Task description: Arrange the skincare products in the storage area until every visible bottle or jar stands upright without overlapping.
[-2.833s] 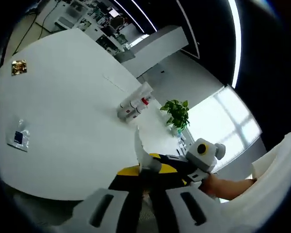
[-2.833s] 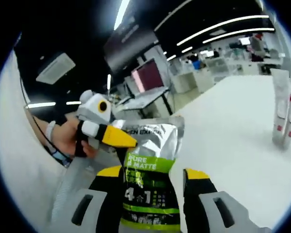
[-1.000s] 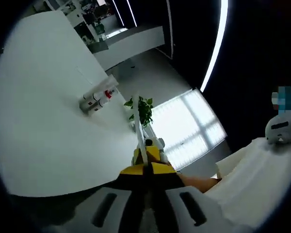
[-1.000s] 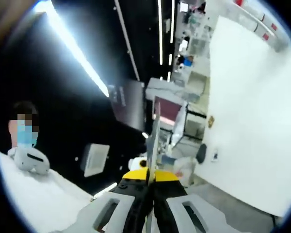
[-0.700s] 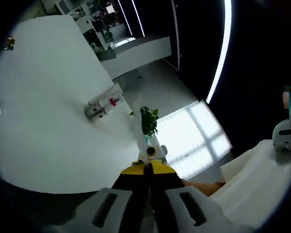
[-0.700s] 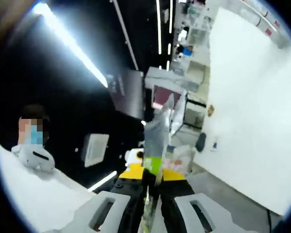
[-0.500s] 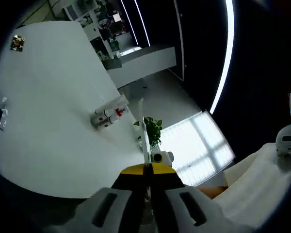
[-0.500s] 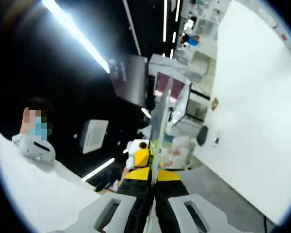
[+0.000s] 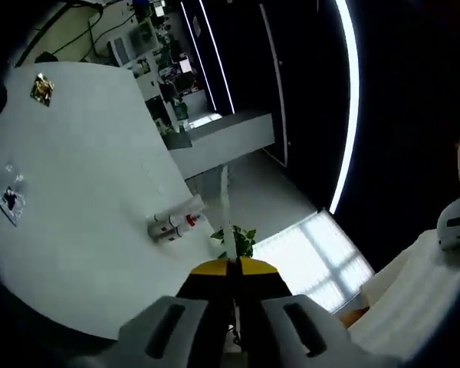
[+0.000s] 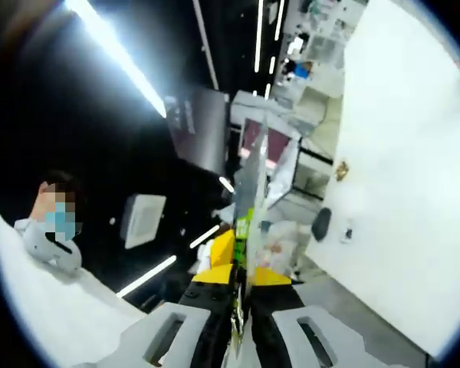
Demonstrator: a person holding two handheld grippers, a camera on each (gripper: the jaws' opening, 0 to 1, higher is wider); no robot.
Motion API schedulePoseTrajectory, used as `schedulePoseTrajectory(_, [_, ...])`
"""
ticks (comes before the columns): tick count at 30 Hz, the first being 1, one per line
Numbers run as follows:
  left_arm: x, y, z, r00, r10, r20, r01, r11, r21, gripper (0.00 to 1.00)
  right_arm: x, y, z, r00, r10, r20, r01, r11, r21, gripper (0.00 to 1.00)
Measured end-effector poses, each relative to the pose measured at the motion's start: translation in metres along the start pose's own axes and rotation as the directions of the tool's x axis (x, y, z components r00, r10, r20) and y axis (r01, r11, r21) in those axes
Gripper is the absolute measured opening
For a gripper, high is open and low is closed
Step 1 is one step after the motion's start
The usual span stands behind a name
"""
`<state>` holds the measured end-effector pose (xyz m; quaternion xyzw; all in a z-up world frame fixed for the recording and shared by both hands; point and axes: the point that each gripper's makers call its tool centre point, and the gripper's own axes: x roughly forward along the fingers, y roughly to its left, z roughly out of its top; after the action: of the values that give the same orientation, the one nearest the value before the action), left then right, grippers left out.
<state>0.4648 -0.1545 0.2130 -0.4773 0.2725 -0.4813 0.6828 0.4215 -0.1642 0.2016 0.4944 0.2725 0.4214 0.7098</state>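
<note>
sachet edge-on, both grippers clamped, label unreadable

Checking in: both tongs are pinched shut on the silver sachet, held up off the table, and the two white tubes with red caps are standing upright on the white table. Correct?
Not quite. The two white tubes are lying on their sides, side by side, on the white table, as the left gripper view shows. The rest holds: the left tongs and right tongs are each pinched shut on the silver sachet, seen edge-on and off the table.
</note>
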Motion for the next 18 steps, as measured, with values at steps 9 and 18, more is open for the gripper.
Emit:
schedulePoseTrajectory(9, [0.004,0.009,0.004,1.000,-0.008,0.012,0.008,0.999,-0.046,0.00,-0.003,-0.001,-0.001,0.999,-0.029,0.042,0.030,0.999,-0.015,0.00])
schedulePoseTrajectory(18, [0.007,0.013,0.007,0.998,-0.054,0.026,0.057,0.990,-0.129,0.06,0.002,-0.005,0.005,0.995,-0.062,0.076,0.068,0.995,-0.076,0.00])
